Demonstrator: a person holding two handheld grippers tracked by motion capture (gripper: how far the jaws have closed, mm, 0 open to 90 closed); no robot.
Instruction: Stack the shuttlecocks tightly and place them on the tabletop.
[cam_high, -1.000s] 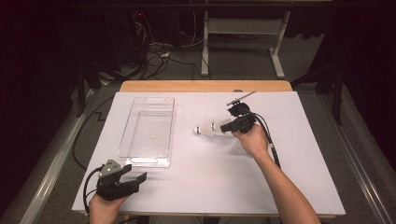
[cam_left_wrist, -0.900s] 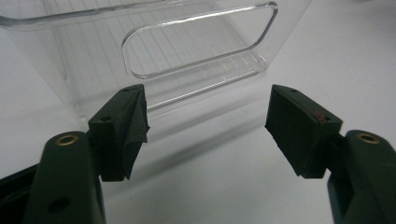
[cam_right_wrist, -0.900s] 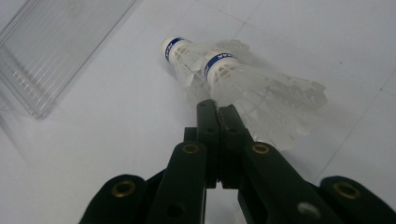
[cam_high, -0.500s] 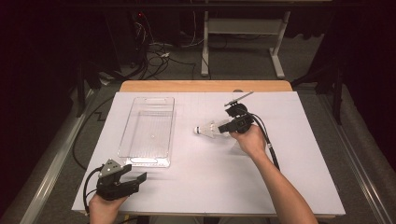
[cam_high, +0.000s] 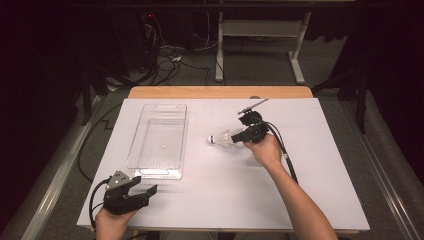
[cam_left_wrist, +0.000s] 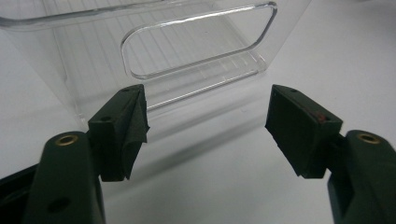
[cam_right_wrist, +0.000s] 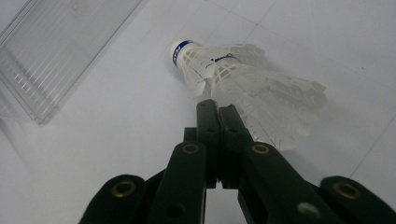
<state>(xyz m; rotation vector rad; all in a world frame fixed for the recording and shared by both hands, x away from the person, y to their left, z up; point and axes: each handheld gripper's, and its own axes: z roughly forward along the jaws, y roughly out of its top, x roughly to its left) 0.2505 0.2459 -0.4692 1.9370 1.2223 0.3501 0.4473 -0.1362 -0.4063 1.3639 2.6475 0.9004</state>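
My left claw (cam_high: 150, 190): nearest me, low at the near left edge of the tabletop (cam_high: 320, 200); its jaws stand wide apart with nothing between them, and it points at the near end wall of the bin.
Clear bin (cam_high: 145, 145): just beyond my left claw, long axis running away from me; in the left gripper view its handle cut-out (cam_left_wrist: 196, 42) faces the jaws. It looks empty apart from a tiny speck I cannot identify.
My right claw (cam_right_wrist: 218, 116): farther out, right of the bin, pointing left toward it; jaws pressed together on the rim of the shuttlecock's skirt, so it is holding the shuttlecock.
Shuttlecock (cam_right_wrist: 243, 79): white plastic mesh skirt, white cork with a blue band. It sticks out ahead of my right claw, cork leading, long axis roughly in line with the jaws and aimed at the bin.
Shuttlecock's place: between bin and right claw, apart from the bin wall; I cannot tell whether it is touching the tabletop or lifted off it.
Key relation: the bin lies to the left of the cork, so I judge the right hand is the one to carry it across; the left is much farther from it.
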